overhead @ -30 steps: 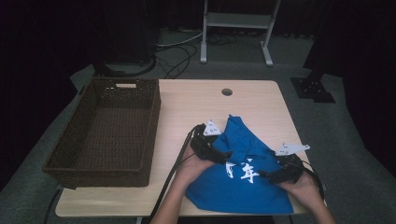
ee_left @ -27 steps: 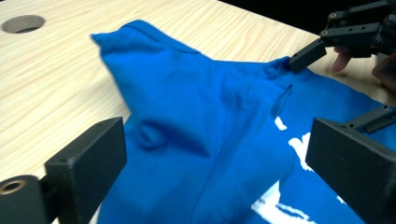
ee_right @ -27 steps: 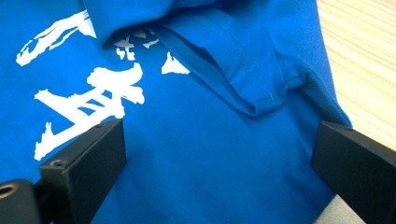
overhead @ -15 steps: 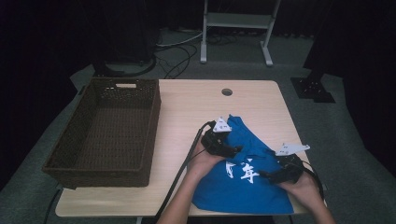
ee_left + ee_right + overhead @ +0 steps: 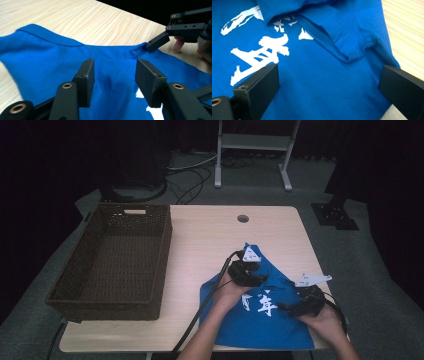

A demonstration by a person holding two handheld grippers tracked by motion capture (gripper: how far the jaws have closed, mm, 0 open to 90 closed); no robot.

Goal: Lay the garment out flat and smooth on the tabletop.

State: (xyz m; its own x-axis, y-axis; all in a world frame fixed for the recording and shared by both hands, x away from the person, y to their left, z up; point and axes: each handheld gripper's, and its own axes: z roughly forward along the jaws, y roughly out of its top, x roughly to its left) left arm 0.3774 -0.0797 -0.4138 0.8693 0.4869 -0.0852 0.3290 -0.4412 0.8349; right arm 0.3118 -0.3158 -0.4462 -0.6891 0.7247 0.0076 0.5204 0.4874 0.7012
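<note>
Wicker basket (image 5: pixel 112 260): 9 o'clock on table (image 5: pixel 210 235), empty.
Blue T-shirt (image 5: pixel 260 320): 5 o'clock, partly folded, white print up.
Left gripper (image 5: pixel 246 272): over shirt's upper fold; jaws half-wide, just been closing, cloth below them, not yet pinched.
Right gripper (image 5: pixel 305 304): jaws wide over sleeve fold (image 5: pixel 352 47), gripping nothing.
Step, judged: folding in progress. Next: pinch fold, carry across.

A basket (image 5: pixel 112 257) sits on the table's (image 5: pixel 210 230) left half; a shirt (image 5: pixel 260 320) lies at its right near edge (partly folded over itself), well apart from the basket.
</note>
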